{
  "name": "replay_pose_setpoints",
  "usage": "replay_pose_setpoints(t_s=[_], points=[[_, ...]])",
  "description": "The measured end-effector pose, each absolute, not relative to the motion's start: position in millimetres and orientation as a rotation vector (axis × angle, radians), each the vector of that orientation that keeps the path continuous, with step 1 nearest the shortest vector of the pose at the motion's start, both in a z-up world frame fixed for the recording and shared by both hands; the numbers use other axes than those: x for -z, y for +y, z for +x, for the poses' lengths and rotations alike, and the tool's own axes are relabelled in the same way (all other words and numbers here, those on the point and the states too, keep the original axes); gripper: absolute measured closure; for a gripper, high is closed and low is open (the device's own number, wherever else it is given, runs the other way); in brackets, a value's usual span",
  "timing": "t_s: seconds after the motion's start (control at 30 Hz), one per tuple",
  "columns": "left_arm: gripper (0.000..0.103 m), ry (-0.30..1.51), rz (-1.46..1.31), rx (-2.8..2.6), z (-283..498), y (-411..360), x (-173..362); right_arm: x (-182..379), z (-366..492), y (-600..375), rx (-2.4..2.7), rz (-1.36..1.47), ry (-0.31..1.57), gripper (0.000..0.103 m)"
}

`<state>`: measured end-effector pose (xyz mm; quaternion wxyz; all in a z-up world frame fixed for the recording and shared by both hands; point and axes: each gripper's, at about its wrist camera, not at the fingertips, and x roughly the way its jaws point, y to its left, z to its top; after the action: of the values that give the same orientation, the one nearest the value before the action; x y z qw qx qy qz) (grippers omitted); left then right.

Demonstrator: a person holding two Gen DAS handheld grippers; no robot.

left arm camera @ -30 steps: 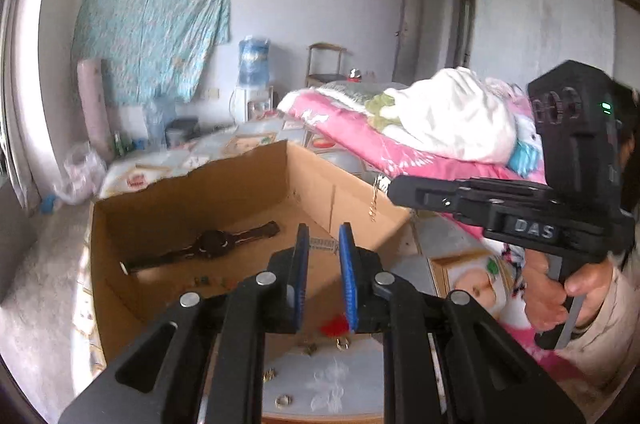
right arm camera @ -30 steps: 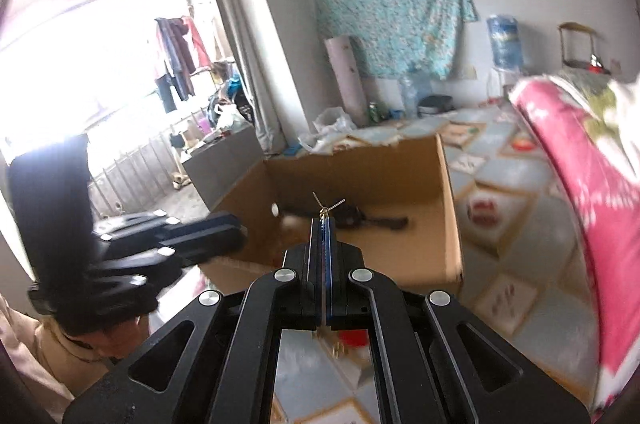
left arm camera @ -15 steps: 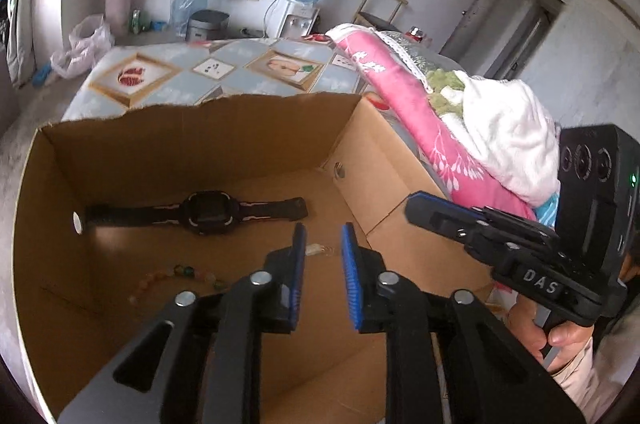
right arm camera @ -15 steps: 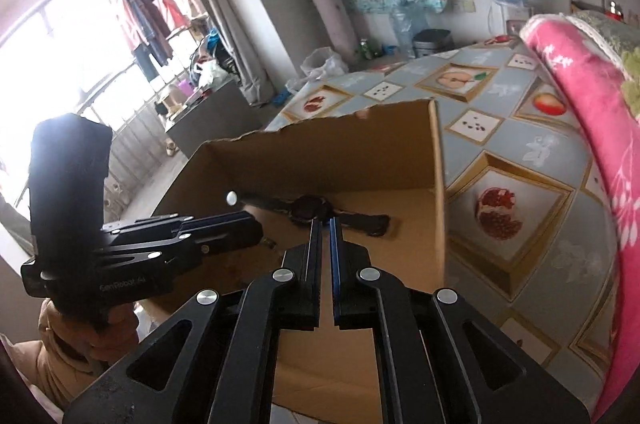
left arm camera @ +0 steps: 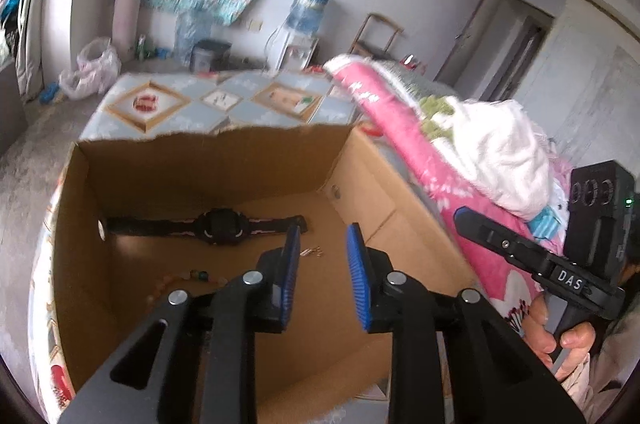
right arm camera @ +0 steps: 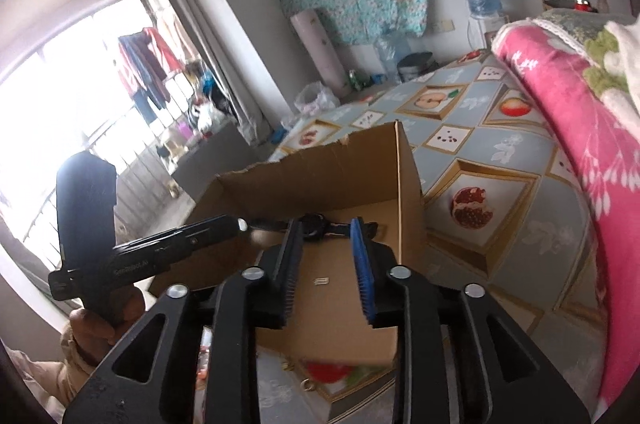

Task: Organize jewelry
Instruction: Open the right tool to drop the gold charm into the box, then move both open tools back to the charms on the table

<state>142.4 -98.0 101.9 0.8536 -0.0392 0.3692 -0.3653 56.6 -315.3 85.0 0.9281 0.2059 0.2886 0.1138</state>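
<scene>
Left wrist view shows the left tongs (left arm camera: 320,256) spread wide, holding nothing, above a cardboard box (left arm camera: 208,167). Inside lie a black watch (left arm camera: 220,220), a small metal piece (left arm camera: 313,251) too tiny to identify, and beads (left arm camera: 188,276) partly hidden by the tongs. Right tongs (right arm camera: 326,256) also gape empty; blurred rings (right arm camera: 307,384) lie nearer.

The cardboard box (left arm camera: 208,175) is plain brown, and on its floor lie a black watch (left arm camera: 218,226) and a string of pale orange, green and dark beads (left arm camera: 188,278). Both grippers are black with blue ribbed pads (left arm camera: 358,276). The bedsheet (right arm camera: 492,179) is grey-blue with gold-framed fruit pictures, the blanket (right arm camera: 560,111) pink with white flowers.
</scene>
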Motion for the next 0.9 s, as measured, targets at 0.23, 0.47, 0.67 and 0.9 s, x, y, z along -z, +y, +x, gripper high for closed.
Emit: replay_pose_setpoints(t_s=[0.23,0.47,0.67,0.9], points=[[0.044,0.632,-0.077,0.785,87,-61,-113,-76,14,-289,-0.213,0.440,0.527,0.049],[0.037,0.651,-0.032,0.780,45,-34,-100,-66,2,-262,-0.258,0.403,0.574,0.045],[0.036,0.708,0.004,0.734,29,-28,-76,-54,1,-259,-0.254,0.416,0.623,0.045],[0.036,0.758,0.055,0.673,19,-24,-49,-40,-12,-271,-0.183,0.410,0.660,0.045]])
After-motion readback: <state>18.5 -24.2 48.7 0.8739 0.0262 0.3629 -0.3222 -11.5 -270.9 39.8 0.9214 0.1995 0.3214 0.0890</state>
